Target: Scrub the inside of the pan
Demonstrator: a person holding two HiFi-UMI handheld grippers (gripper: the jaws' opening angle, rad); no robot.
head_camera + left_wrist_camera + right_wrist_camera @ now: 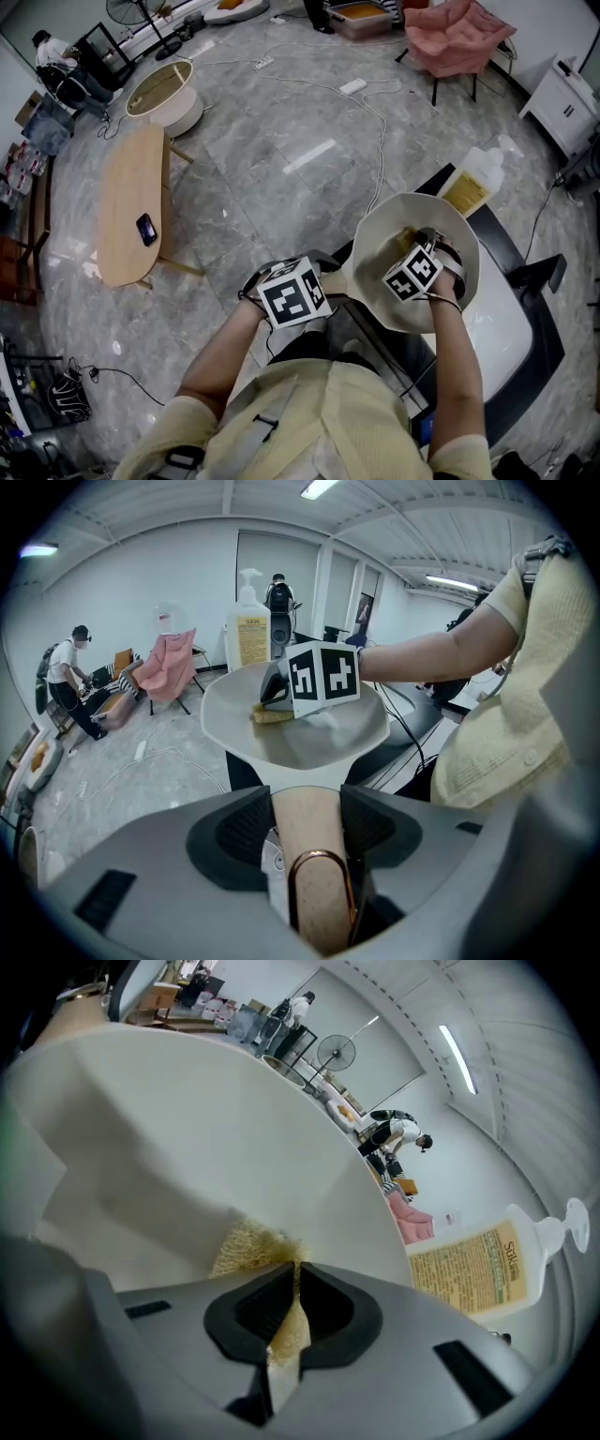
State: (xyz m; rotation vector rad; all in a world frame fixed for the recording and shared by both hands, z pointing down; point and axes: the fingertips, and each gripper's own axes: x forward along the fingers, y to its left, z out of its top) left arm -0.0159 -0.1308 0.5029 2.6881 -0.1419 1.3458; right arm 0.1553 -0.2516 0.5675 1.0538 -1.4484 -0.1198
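The pan (375, 255) is pale cream with a smooth, wide bowl, and it is held tilted in the air over a white, black-edged stand (511, 319). Its tan handle (314, 892) carries a copper hanging loop and sits clamped between the left gripper's (307, 817) jaws. Inside the bowl, the right gripper (292, 1283) pinches a yellowish, fibrous scrub pad (246, 1246) that rests against the pan's inner surface. A soap bottle (473, 178) stands just beyond the rim.

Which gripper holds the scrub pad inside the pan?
The right gripper: its jaws pinch the yellow fibrous scrub pad inside the cream round pan. The left gripper clamps the pan's beige handle.
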